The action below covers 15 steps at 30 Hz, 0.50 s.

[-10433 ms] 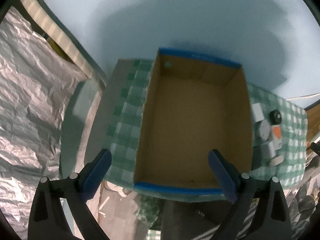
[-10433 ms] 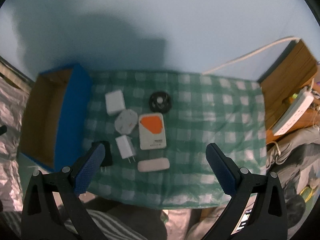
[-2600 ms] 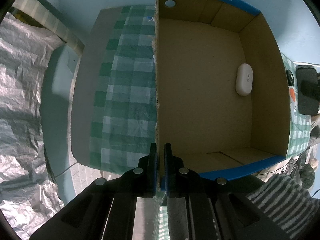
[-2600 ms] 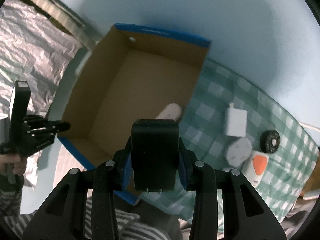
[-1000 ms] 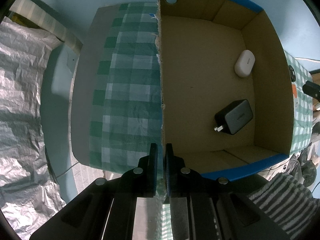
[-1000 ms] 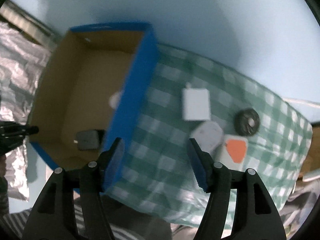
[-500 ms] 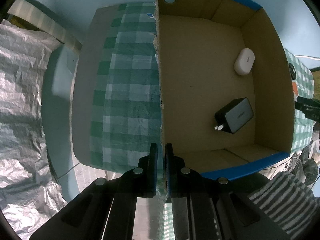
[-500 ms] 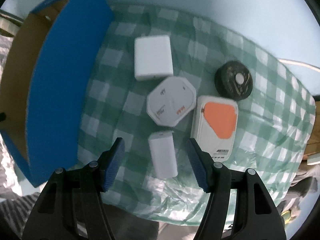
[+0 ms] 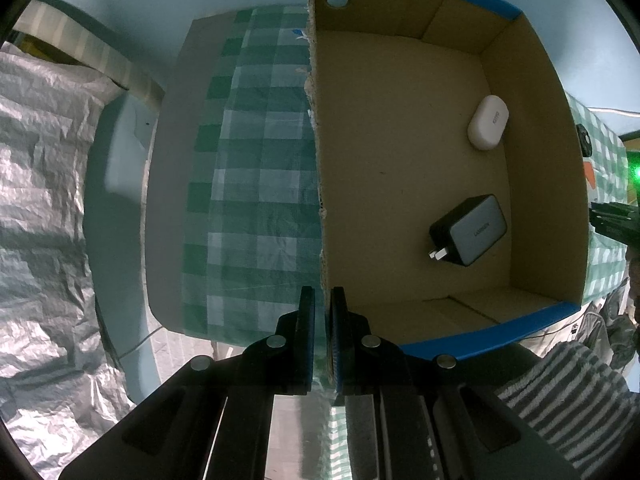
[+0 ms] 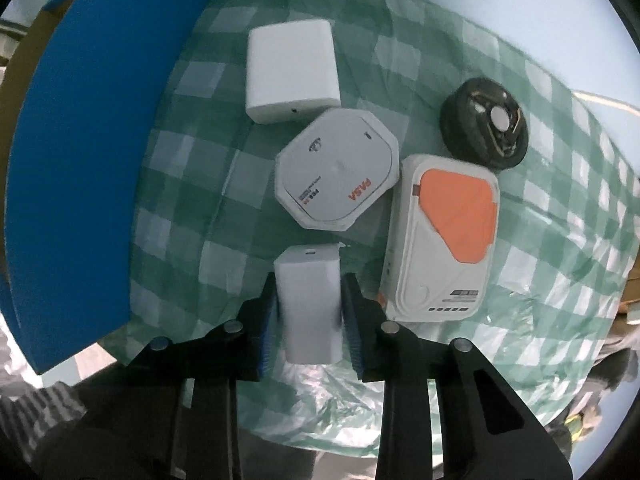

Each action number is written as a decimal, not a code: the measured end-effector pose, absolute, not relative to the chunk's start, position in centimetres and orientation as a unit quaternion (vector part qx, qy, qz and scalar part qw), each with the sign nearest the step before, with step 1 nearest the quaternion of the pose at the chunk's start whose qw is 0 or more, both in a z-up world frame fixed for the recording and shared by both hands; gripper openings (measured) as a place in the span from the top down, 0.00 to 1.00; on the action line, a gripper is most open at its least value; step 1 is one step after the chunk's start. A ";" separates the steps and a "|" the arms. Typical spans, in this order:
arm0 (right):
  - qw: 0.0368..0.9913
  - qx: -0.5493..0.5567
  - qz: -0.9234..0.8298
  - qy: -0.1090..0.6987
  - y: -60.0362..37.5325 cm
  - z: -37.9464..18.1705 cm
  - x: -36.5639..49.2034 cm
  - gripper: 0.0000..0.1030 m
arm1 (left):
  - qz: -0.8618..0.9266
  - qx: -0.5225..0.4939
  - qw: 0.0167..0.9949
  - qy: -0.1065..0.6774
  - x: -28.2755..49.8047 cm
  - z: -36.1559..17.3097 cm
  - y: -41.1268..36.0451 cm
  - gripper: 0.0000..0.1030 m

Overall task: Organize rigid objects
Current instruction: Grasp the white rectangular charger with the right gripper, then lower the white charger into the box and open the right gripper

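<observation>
My left gripper (image 9: 322, 300) is shut on the left wall of the cardboard box (image 9: 320, 160). Inside the box lie a white oval case (image 9: 488, 122) and a black and grey charger (image 9: 470, 229). In the right wrist view my right gripper (image 10: 308, 300) has come down over a small white charger (image 10: 310, 304) on the checked cloth; its jaws are closing, with the blue pads against the charger's two sides. Beyond it lie a white octagonal adapter (image 10: 338, 168), a white square block (image 10: 290, 70), a white and orange device (image 10: 444, 236) and a black round disc (image 10: 484, 122).
The box's blue outer wall (image 10: 92, 152) stands left of the items on the green checked cloth (image 10: 560, 220). Crinkled silver foil (image 9: 44, 200) lies left of the table. A striped sleeve (image 9: 568, 408) shows at the lower right of the left wrist view.
My right gripper has dropped onto the small white charger and its wide-open jaws have come together on it. The left gripper and the box have kept still.
</observation>
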State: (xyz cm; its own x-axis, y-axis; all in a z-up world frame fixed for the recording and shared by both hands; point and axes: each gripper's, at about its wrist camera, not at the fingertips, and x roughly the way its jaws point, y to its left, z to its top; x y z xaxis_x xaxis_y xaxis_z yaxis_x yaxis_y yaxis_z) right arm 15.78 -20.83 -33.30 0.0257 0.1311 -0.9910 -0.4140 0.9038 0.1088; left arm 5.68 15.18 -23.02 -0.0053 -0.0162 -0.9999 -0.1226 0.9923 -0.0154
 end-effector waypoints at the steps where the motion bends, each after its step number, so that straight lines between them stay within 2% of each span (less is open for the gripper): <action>1: 0.706 -0.105 0.191 0.674 -20.9 -33.6 15.8 0.71 | 0.038 -0.049 0.703 0.708 5.7 -23.0 15.2 0.92; 8: 0.708 -0.090 0.185 0.676 -21.2 -34.7 16.7 0.75 | 0.036 -0.050 0.704 0.708 5.7 -23.0 15.2 0.92; 15: 0.712 -0.077 0.199 0.669 -21.6 -32.7 16.0 0.75 | 0.036 -0.047 0.703 0.708 5.7 -23.0 15.2 0.92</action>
